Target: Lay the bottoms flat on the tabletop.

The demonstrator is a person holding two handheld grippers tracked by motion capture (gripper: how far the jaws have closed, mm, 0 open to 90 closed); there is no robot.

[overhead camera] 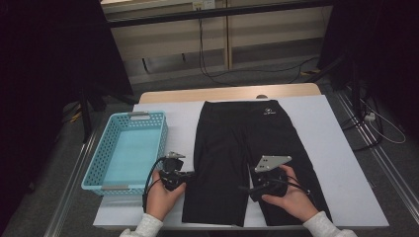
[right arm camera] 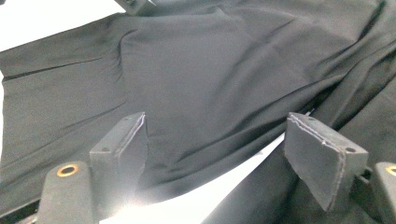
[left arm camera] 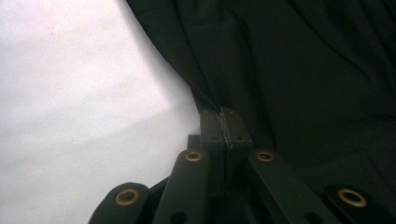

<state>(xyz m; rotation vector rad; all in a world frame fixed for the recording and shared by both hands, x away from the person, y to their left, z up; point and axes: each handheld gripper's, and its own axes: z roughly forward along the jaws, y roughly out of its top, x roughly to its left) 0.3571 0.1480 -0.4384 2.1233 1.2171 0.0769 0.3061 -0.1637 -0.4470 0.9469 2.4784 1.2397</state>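
Note:
Black shorts (overhead camera: pixel 237 148) lie flat on the white sheet (overhead camera: pixel 326 148), waistband at the far end and legs toward me. My left gripper (overhead camera: pixel 190 174) sits at the outer edge of the shorts' left leg. In the left gripper view its pads (left arm camera: pixel 225 116) are pressed together, with the hem of the shorts (left arm camera: pixel 303 84) pinched between them. My right gripper (overhead camera: pixel 244 188) rests low over the right leg, near the gap between the legs. In the right gripper view its jaws (right arm camera: pixel 219 140) stand wide apart above the cloth (right arm camera: pixel 201 65), holding nothing.
A light blue plastic basket (overhead camera: pixel 89 170) stands on the table's left side, just beyond my left hand. The white sheet (left arm camera: pixel 70 93) lies bare to the right of the shorts. Cables and dark stands are on the floor beyond the table.

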